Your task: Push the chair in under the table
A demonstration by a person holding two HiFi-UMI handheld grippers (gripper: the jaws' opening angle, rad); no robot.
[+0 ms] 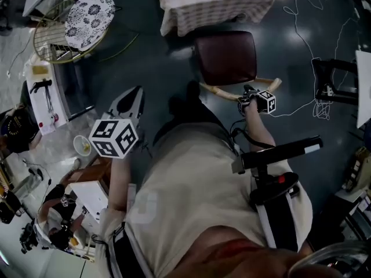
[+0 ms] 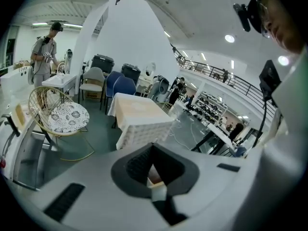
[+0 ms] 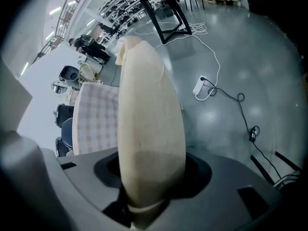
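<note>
The chair has a maroon seat (image 1: 225, 57) and a curved pale wooden backrest (image 1: 226, 91); its front faces the table with a checked cloth (image 1: 214, 4). My right gripper (image 1: 247, 96) is shut on the backrest's right end. In the right gripper view that wooden rail (image 3: 151, 129) fills the gap between the jaws, with the table (image 3: 96, 119) beyond it. My left gripper (image 1: 134, 92) hangs shut and empty to the chair's left, away from it. In the left gripper view its jaws (image 2: 155, 177) are closed, pointing toward the table (image 2: 139, 119).
A wicker chair with a patterned cushion (image 1: 87, 19) stands left of the table. Cables (image 1: 307, 39) and a power strip (image 3: 201, 85) lie on the floor to the right. A black stand (image 1: 333, 86) is at the right edge. A person (image 2: 45, 52) stands far off.
</note>
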